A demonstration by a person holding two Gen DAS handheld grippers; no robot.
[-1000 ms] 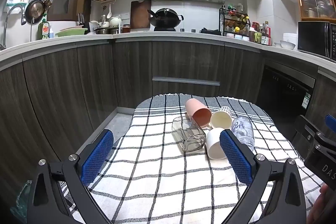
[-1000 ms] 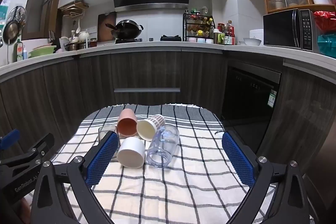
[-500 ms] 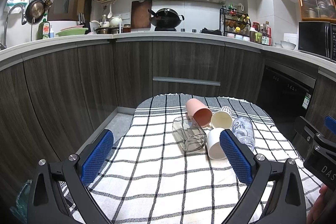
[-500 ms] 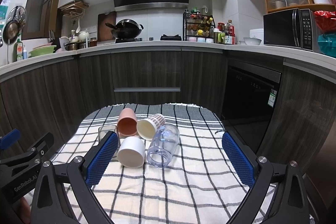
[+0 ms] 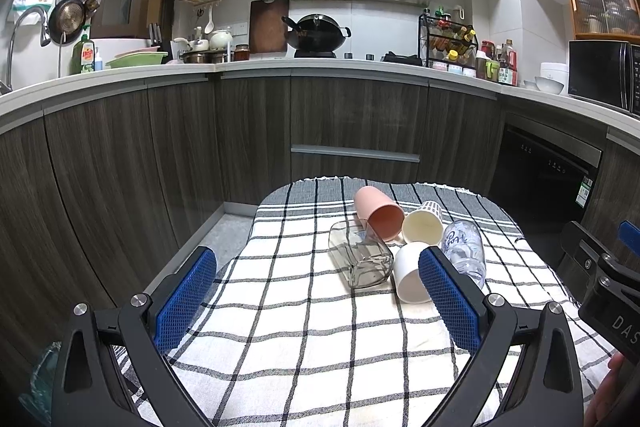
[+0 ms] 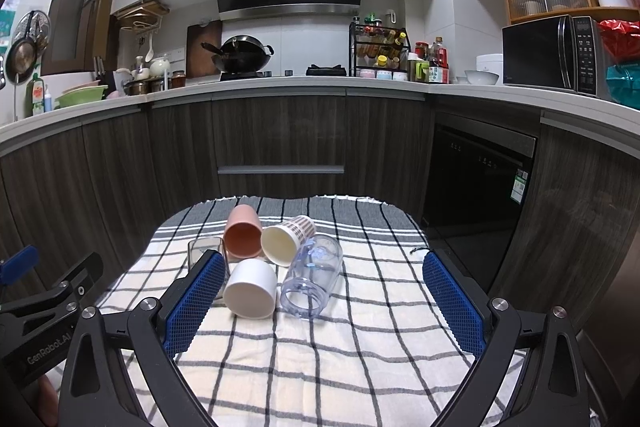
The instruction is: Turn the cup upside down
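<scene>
Cups (image 6: 250, 289) lying on their sides in a tight cluster on the checked cloth (image 6: 360, 367), toward its far half: white one nearest, pink one (image 6: 242, 237) and patterned paper one (image 6: 286, 241) behind it, clear plastic one (image 6: 314, 277) to the right, square glass tumbler (image 5: 360, 261) to the left. Packed closely, apparently touching, so nudging one likely to set a neighbour rolling (round walls, soft cloth, nothing to stop them). Left gripper (image 5: 316, 301) spread wide, holding nothing, short of the cluster. Right gripper (image 6: 324, 303) likewise wide and empty, hovering nearer than the cups. Risk one: closing on the white cup and shoving the glass or the clear cup aside with a finger. Risk two: pinching a thin paper or plastic wall too hard and crushing it. Risk three: snagging the cloth and dragging the whole group. Glass probably slippery and heavy; most costly if knocked off the edge.
</scene>
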